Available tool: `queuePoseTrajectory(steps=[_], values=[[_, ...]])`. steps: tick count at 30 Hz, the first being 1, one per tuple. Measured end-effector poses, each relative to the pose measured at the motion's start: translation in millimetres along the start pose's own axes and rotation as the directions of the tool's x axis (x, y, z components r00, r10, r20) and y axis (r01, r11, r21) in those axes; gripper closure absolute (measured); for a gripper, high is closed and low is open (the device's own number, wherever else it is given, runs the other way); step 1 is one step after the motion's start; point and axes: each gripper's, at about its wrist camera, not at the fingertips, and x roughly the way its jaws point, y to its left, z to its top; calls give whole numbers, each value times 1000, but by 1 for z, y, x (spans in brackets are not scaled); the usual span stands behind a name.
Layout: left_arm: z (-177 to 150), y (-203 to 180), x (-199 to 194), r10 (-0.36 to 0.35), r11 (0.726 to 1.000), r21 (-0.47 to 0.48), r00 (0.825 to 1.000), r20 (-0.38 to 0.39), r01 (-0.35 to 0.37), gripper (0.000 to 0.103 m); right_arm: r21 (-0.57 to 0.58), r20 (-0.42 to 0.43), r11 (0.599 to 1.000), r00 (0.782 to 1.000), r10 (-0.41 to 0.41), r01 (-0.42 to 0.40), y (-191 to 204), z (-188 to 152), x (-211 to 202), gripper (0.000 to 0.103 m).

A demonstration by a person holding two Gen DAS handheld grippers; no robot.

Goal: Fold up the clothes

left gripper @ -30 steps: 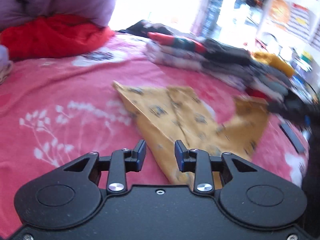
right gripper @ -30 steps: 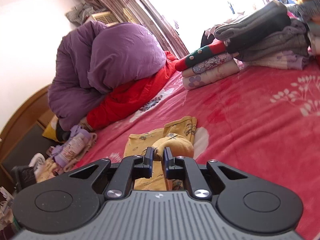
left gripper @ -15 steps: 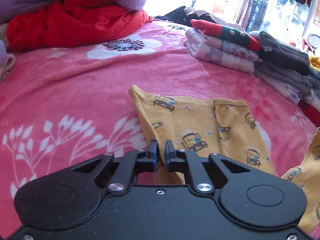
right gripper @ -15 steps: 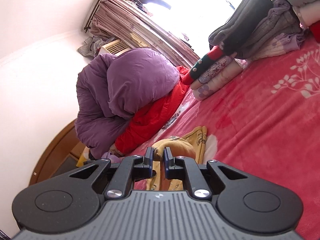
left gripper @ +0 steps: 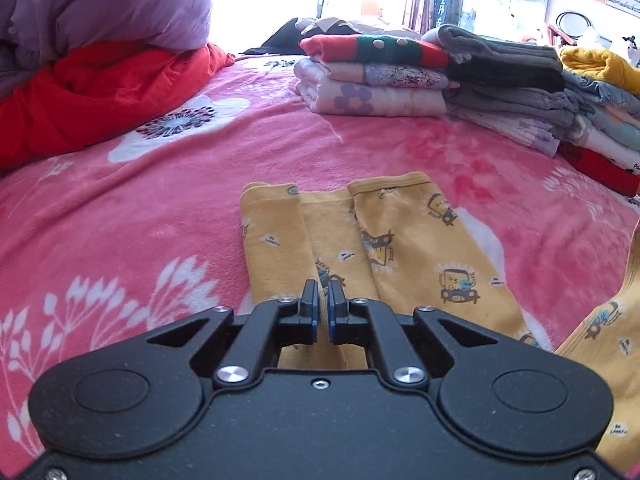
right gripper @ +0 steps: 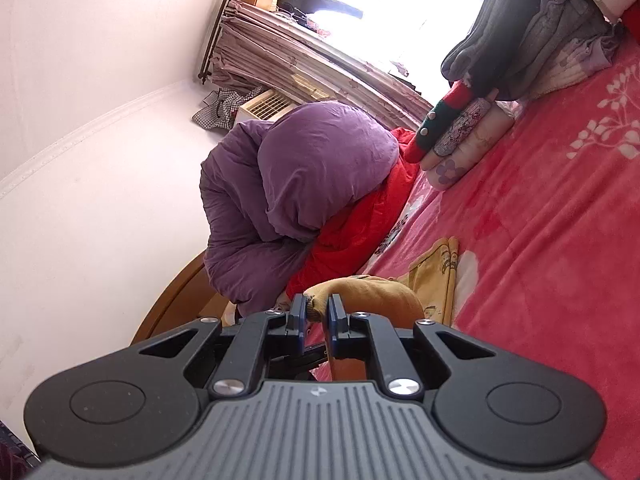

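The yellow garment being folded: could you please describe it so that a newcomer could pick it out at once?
On the pink floral blanket, in front of the stacks of folded clothes, the yellow garment lies flat. It alone is unstacked, printed with small cartoon cars, and pinched by both the left claw and right claw.

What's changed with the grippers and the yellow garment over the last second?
The left gripper, open a second ago, has closed on the yellow car-print garment, now lying flatter on the pink blanket. The right gripper stays clamped on its bunched end, tilting upward. The folded stacks haven't moved.
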Motion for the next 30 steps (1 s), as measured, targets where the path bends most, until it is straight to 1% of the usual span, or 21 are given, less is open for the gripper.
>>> queuePoseTrajectory(steps=[5, 7, 8, 9, 11, 14, 15, 16, 17, 18, 20, 24, 27, 28, 30], values=[[2, 3, 1, -47, 998, -44, 999, 9, 48, 99, 32, 3, 999, 1000, -22, 22, -6, -2, -2, 90], [4, 9, 0, -83, 993, -85, 997, -5, 82, 99, 45, 4, 999, 1000, -31, 31, -9, -2, -3, 90], [6, 12, -2, -84, 991, -103, 996, 1, 84, 95, 52, 4, 998, 999, -38, 38, -11, -3, -3, 90], [8, 14, -4, -79, 991, -112, 997, 6, 79, 83, 58, 0, 997, 999, -54, 54, -13, -4, -2, 90], [10, 10, -6, -45, 996, -78, 999, 11, 46, 67, 62, -8, 996, 998, -67, 68, -15, -5, 0, 90], [7, -2, 0, -28, 1000, -6, 999, -16, 28, 66, 45, -16, 997, 998, -63, 63, -15, -10, 4, 90], [6, -1, 0, -21, 1000, -7, 1000, -14, 21, 67, 40, -17, 997, 998, -61, 61, -15, -10, 4, 90], [6, -1, 0, -14, 1000, -7, 1000, -12, 14, 71, 36, -18, 998, 998, -59, 60, -14, -10, 5, 90], [6, 0, 0, -6, 1000, -8, 1000, -10, 6, 84, 33, -19, 998, 998, -57, 58, -14, -10, 5, 90], [5, 0, 1, 1, 1000, -8, 1000, -8, -1, 94, 32, -18, 998, 998, -56, 56, -13, -10, 5, 90], [4, 1, 1, 15, 1000, -9, 1000, -4, -15, 100, 30, -10, 998, 999, -49, 49, -13, -9, 3, 90], [4, 2, 1, 39, 999, -14, 999, 7, -39, 102, 27, 8, 999, 1000, -18, 18, -9, -7, -5, 90], [10, -2, -4, 4, 999, -39, 999, 43, -2, 102, 26, 17, 1000, 1000, 5, -5, -8, -6, -9, 90], [11, -6, -3, -4, 1000, -27, 999, 49, 5, 102, 28, 18, 1000, 1000, 4, -5, -8, -6, -10, 90], [9, -13, 4, -7, 1000, -14, 1000, 31, 8, 102, 31, 19, 1000, 1000, 3, -4, -8, -6, -13, 90]])
